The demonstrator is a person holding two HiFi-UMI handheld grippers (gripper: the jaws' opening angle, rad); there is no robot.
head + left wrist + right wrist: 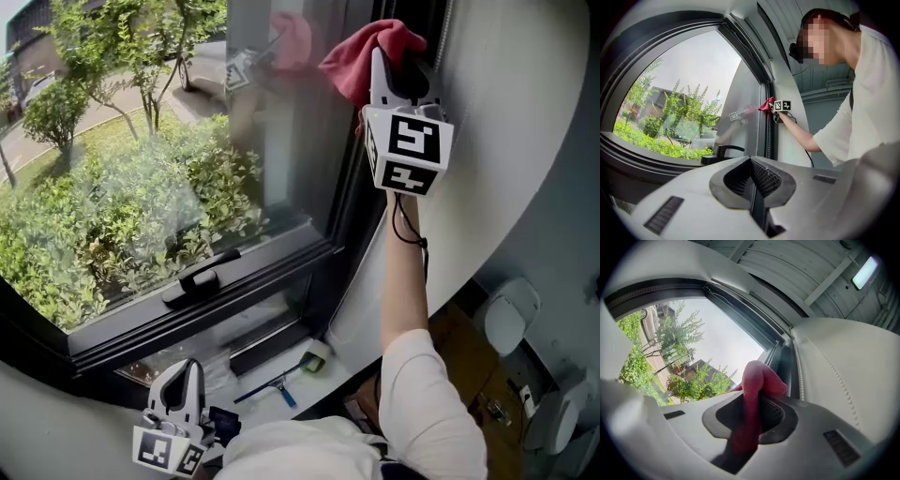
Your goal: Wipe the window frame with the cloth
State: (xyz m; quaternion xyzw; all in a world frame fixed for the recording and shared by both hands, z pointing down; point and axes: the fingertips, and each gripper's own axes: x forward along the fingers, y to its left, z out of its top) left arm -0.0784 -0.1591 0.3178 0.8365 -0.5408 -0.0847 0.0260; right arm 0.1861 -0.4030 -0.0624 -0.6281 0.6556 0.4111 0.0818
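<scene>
Presses the cloth against the window frame, high at 1 o'clock.
Holds the left tongs nearest, low at 7 o'clock by the sill, clenched on nothing and well apart from the work. Farther up, pinches a fold of the red cloth tight in the right tongs, with the bunched rest spilling past the tips at 12 o'clock and apparently touching the dark upright. Shows that upright's long axis running 12 to 6 below the cloth; calls, most likely, for a stroke straight down along it with the right side, by far the nearer.
</scene>
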